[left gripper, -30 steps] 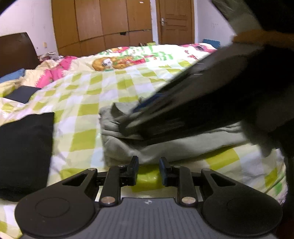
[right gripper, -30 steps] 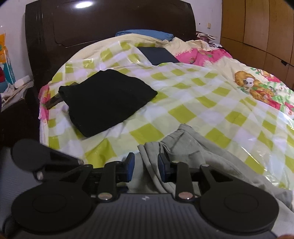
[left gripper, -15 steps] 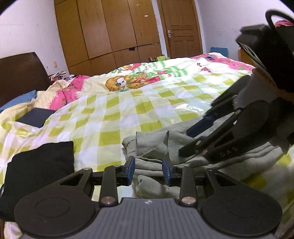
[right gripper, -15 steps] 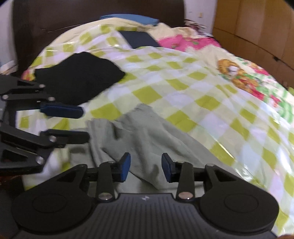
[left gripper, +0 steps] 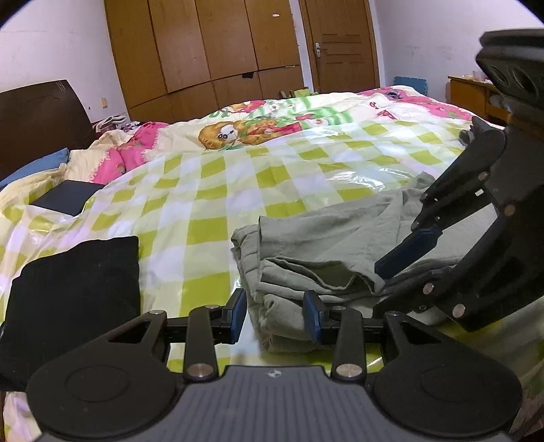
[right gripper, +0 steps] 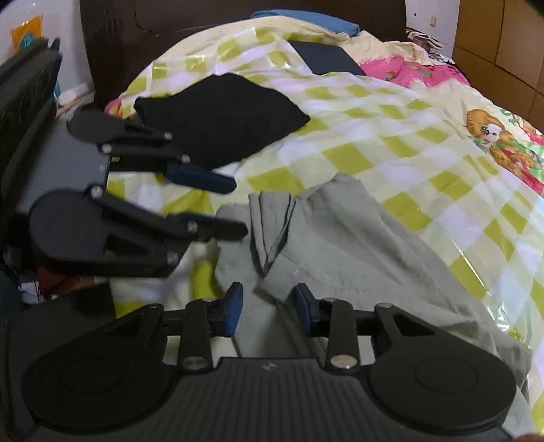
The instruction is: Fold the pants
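Both my grippers tilt down over the pants (left gripper: pixel 306 244) — left gripper (left gripper: pixel 273 318) jaws just widening, right gripper (right gripper: pixel 267 308) jaws just narrowing, cloth loose between both.

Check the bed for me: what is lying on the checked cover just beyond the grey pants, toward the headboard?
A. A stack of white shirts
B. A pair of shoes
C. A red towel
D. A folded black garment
D: a folded black garment lies flat on the green-and-white checked cover, past the crumpled grey pants and short of the dark headboard.
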A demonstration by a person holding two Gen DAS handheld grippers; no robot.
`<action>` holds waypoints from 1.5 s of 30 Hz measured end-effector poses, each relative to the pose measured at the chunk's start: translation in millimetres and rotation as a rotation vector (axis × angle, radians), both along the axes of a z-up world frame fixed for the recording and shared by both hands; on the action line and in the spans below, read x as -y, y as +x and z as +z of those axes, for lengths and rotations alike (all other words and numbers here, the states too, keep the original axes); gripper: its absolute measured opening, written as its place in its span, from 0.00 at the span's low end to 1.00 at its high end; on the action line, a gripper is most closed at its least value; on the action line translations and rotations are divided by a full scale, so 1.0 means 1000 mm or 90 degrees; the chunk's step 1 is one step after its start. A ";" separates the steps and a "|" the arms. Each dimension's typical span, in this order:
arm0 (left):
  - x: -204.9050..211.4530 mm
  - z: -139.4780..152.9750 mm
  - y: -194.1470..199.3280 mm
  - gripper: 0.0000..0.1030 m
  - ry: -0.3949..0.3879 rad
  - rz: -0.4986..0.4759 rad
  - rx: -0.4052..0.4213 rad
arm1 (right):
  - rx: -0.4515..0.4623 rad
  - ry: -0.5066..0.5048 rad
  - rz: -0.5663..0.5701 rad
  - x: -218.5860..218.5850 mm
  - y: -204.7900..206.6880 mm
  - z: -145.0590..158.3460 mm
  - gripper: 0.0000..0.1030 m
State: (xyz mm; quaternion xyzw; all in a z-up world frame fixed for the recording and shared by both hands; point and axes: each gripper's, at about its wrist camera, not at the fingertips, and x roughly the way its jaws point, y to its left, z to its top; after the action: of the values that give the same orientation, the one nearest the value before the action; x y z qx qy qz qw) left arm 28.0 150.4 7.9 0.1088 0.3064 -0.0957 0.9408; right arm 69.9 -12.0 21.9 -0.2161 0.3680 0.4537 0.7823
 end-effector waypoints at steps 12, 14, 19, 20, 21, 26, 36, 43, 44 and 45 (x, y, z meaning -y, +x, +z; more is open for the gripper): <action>-0.004 0.004 -0.005 0.49 -0.018 -0.004 0.009 | 0.019 -0.020 -0.083 0.031 0.016 0.011 0.33; -0.001 0.003 -0.003 0.50 -0.019 -0.009 0.009 | -0.016 -0.025 -0.107 0.039 0.022 0.005 0.33; 0.003 0.005 -0.003 0.50 -0.019 -0.019 0.011 | -0.075 -0.033 -0.112 0.031 0.043 -0.012 0.33; 0.003 0.005 -0.003 0.50 -0.020 -0.018 0.010 | -0.078 -0.029 -0.105 0.026 0.048 -0.012 0.33; 0.002 0.005 -0.004 0.50 -0.019 -0.018 0.008 | -0.086 -0.024 -0.098 0.020 0.055 -0.012 0.33; -0.001 0.005 -0.004 0.50 -0.020 -0.008 0.002 | -0.101 0.043 -0.112 0.005 0.095 -0.001 0.33; 0.016 0.010 0.003 0.50 -0.019 -0.044 0.029 | -0.049 0.154 -0.247 0.030 0.117 0.031 0.38; 0.028 -0.008 0.025 0.50 0.015 -0.057 -0.010 | -0.028 0.071 -0.142 0.020 0.085 0.018 0.39; 0.028 -0.011 0.025 0.50 0.019 -0.057 -0.019 | -0.030 0.068 -0.132 0.016 0.087 0.015 0.39; 0.028 -0.014 0.024 0.50 0.021 -0.059 -0.030 | -0.036 0.060 -0.115 0.010 0.091 0.012 0.39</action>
State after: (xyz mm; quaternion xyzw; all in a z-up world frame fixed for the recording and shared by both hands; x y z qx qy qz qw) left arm 52.1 122.4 -6.2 0.1361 0.3243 -0.1369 0.9261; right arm 161.2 -21.7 33.5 -0.1322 0.3867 0.4037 0.8186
